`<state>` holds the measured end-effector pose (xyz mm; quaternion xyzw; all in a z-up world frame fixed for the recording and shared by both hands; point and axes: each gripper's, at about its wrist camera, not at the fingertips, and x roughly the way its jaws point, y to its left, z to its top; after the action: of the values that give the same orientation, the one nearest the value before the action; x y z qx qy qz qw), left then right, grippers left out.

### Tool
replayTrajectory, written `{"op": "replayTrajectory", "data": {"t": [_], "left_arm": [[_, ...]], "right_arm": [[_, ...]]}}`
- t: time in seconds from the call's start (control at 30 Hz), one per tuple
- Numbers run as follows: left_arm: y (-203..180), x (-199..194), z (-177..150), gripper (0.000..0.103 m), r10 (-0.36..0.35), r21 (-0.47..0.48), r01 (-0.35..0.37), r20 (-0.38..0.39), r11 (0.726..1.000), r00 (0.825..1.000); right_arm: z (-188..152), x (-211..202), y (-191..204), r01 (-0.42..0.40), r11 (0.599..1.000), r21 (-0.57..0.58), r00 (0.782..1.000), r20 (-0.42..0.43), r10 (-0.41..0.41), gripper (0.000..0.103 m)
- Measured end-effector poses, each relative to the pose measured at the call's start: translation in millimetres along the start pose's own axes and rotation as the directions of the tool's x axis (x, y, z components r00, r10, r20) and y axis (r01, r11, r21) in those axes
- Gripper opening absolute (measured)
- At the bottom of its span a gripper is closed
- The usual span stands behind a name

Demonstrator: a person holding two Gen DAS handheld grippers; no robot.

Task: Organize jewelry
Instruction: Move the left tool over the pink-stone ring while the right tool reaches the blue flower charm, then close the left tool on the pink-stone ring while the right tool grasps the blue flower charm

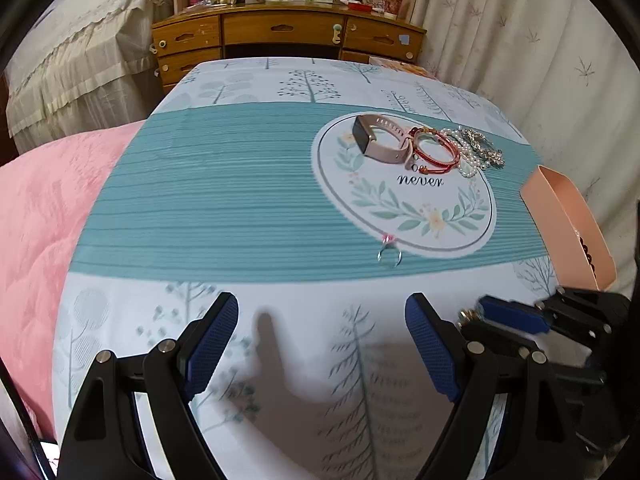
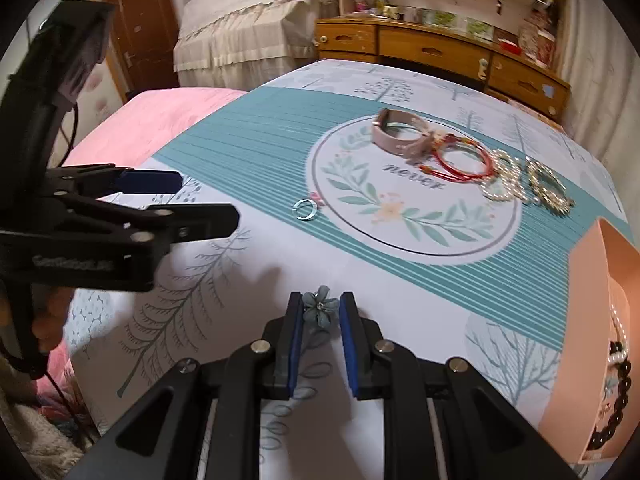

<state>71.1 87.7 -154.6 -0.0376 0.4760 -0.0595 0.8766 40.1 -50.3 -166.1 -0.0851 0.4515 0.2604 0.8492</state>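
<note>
Counter cloth (image 1: 224,184): tree-printed cloth with a teal striped band across the counter and a round leaf-wreath emblem reading "never"; the jewelry lies on it.
Pink quilt (image 1: 44,216): on the left, beside the counter's edge.
Wooden dresser (image 1: 280,32): at the far end, behind the counter, its top crowded with small items.
Peach organizer box (image 2: 588,320): at the counter's right edge, holding a dark bead bracelet (image 2: 614,404) and a white pearl strand.
Left hand-held gripper (image 1: 322,336): jaws spread wide, nothing between them, hovering over the near white part of the cloth.
Right hand-held gripper (image 2: 320,322): jaws narrow, closed in on a blue-grey flower ring (image 2: 319,307) at the fingertips; it sits just right of the left one.
Pink watch (image 1: 378,140): lying on the emblem's far edge, strap looped.
Red cord bracelet (image 1: 436,148): touching the watch on its right.
Pearl bracelet (image 2: 502,182): just right of the red cord.
Gold chain bracelet (image 2: 550,188): rightmost of the row, against the pearls.
Silver ring (image 2: 305,209): on the teal band at the emblem's near-left rim, a small pink piece beside it, well apart from the bracelets.
</note>
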Motion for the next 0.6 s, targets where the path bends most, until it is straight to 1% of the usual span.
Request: {"op": "replayTrajectory", "data": {"t": [0.13, 0.17, 0.3, 0.37, 0.4, 0.47, 0.53, 0.6], "left_arm": [[-12, 14, 14, 0.083, 0.010, 0.008, -0.010, -0.002, 1.000, 1.000], [-16, 18, 17, 0.079, 0.009, 0.012, -0.009, -0.002, 1.000, 1.000], [-31, 30, 27, 0.072, 0.022, 0.035, -0.022, -0.011, 0.999, 1.000], [-36, 34, 30, 0.059, 0.026, 0.046, -0.025, -0.019, 0.999, 0.999], [-38, 36, 31, 0.056, 0.028, 0.049, -0.027, -0.027, 0.998, 0.999], [-42, 41, 33, 0.048, 0.027, 0.051, -0.025, -0.043, 0.998, 0.999], [-44, 45, 33, 0.045, 0.027, 0.055, -0.024, -0.058, 0.998, 0.998], [-47, 46, 33, 0.044, 0.044, 0.069, -0.040, -0.058, 0.997, 0.997]], "right_arm": [[-4, -3, -10, -0.019, 0.999, 0.033, 1.000, 0.000, 0.019, 0.018], [-5, -3, -12, -0.018, 0.999, 0.039, 1.000, 0.000, 0.018, 0.018], [-9, -6, -20, -0.026, 0.998, 0.063, 1.000, 0.005, 0.026, 0.018], [-9, -7, -24, -0.032, 0.997, 0.073, 0.999, 0.016, 0.031, 0.018], [-9, -8, -25, -0.038, 0.996, 0.078, 0.999, 0.021, 0.036, 0.018], [-10, -9, -29, -0.051, 0.995, 0.089, 0.998, 0.028, 0.049, 0.018], [-10, -10, -31, -0.064, 0.993, 0.097, 0.998, 0.033, 0.061, 0.018], [-11, -10, -32, -0.073, 0.992, 0.102, 0.997, 0.036, 0.069, 0.018]]}}
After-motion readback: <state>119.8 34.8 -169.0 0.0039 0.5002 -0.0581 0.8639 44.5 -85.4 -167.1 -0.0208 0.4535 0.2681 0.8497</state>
